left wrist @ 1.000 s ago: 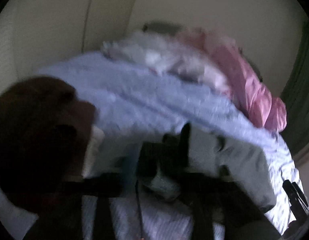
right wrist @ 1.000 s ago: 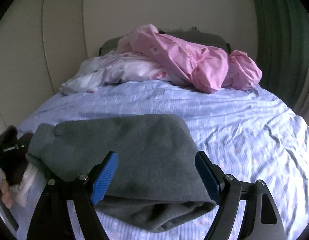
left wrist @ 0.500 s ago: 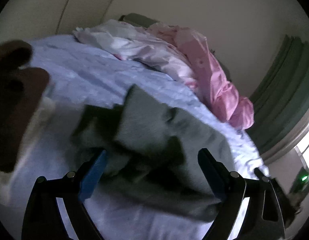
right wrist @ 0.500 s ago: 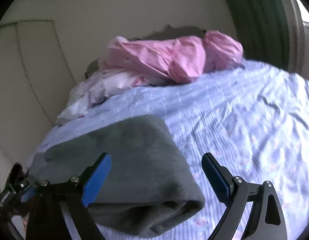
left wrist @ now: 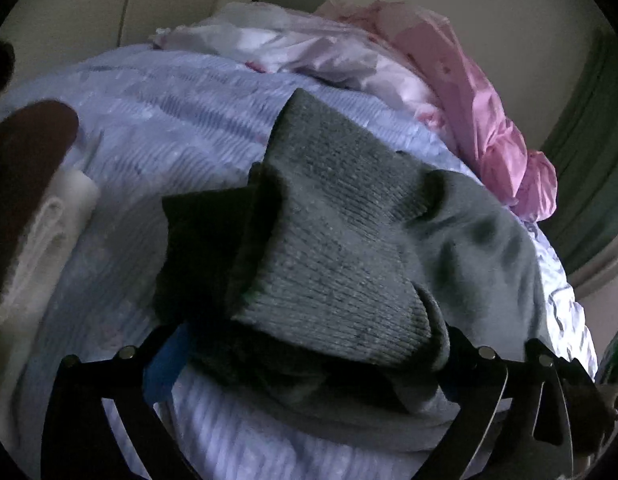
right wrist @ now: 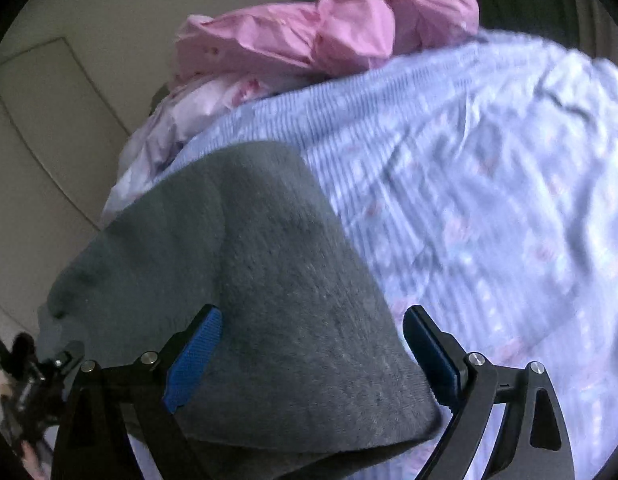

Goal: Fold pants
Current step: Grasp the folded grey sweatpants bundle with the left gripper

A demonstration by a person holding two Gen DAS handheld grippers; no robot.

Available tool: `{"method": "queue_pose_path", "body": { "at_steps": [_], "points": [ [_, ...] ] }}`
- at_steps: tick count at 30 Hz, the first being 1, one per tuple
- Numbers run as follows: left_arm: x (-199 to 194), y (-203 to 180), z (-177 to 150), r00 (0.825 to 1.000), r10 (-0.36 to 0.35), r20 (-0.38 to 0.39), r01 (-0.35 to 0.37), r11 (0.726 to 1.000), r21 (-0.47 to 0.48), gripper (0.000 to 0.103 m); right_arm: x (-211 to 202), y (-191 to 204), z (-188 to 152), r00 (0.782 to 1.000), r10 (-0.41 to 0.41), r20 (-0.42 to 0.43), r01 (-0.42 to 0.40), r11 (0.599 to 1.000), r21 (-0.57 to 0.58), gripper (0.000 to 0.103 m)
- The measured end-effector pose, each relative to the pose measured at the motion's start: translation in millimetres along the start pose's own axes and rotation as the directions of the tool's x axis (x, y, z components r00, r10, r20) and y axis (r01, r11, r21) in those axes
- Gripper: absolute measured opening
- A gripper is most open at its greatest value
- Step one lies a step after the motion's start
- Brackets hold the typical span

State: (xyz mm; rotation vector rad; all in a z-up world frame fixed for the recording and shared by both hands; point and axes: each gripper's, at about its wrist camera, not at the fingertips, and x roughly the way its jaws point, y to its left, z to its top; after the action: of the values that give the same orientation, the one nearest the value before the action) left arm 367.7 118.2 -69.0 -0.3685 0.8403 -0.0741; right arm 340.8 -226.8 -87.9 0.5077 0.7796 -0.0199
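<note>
**Grey pants bundled on the bed, a gripper at each end**

The grey pants [right wrist: 245, 272] lie folded into a thick bundle on the blue striped bedsheet [right wrist: 489, 184], toward the near edge of the bed. Everything else sits in relation to that bundle.

The right gripper [right wrist: 313, 352] stands over the near end of the pants with its jaws spread wide. The blue-padded left finger rests against the top of the fabric, and the right finger sits just beside the bundle's edge, over the sheet. Nothing is pinched between them; the folded edge simply lies in the gap.

The left gripper [left wrist: 309, 360] is at the other end of the pants [left wrist: 349, 248], where the ribbed cuff or waistband stands up in a hump. Its fingers are apart too, one on each side of the cloth, though the fabric spills over them and hides most of the pads. Only a patch of blue shows on the left side. I cannot tell whether the cloth is actually gripped there or only draped across the open jaws.

Beyond the pants, at the far end of the bed, a pink garment [right wrist: 321, 36] is heaped up with pale white bedding [left wrist: 293, 48] beside it. To the left of the pants, at the bed's edge, sits something white [left wrist: 49, 232] with a dark brown shape above it, too blurred to name. A green curtain [left wrist: 589, 152] hangs to the right of the pink heap.
</note>
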Motion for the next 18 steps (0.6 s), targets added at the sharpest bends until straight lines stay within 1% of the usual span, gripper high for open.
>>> {"method": "queue_pose_path", "body": {
  "at_steps": [1, 6, 14, 18],
  "points": [
    [5.4, 3.1, -0.3, 1.0, 0.0, -0.008, 0.0, 1.0, -0.009, 0.103, 1.8, 0.5, -0.7, 1.0, 0.001, -0.003, -0.001, 1.0, -0.001, 0.093],
    [14.6, 11.5, 0.4, 1.0, -0.023, -0.011, 0.023, 0.999, -0.027, 0.103, 7.0, 12.1, -7.1, 1.0, -0.027, 0.012, 0.028, 0.996, -0.088, 0.093],
    [23.8, 12.1, -1.6, 0.999, -0.032, 0.025, 0.033, 0.999, -0.022, 0.103, 19.8, 5.0, -9.4, 1.0, 0.014, 0.001, -0.014, 0.996, -0.083, 0.093],
    [27.4, 14.0, -0.2, 0.998, -0.049, 0.025, 0.049, 0.998, -0.027, 0.103, 23.2, 6.0, -9.4, 1.0, 0.026, 0.003, -0.025, 0.996, -0.082, 0.094]
  ]
}}
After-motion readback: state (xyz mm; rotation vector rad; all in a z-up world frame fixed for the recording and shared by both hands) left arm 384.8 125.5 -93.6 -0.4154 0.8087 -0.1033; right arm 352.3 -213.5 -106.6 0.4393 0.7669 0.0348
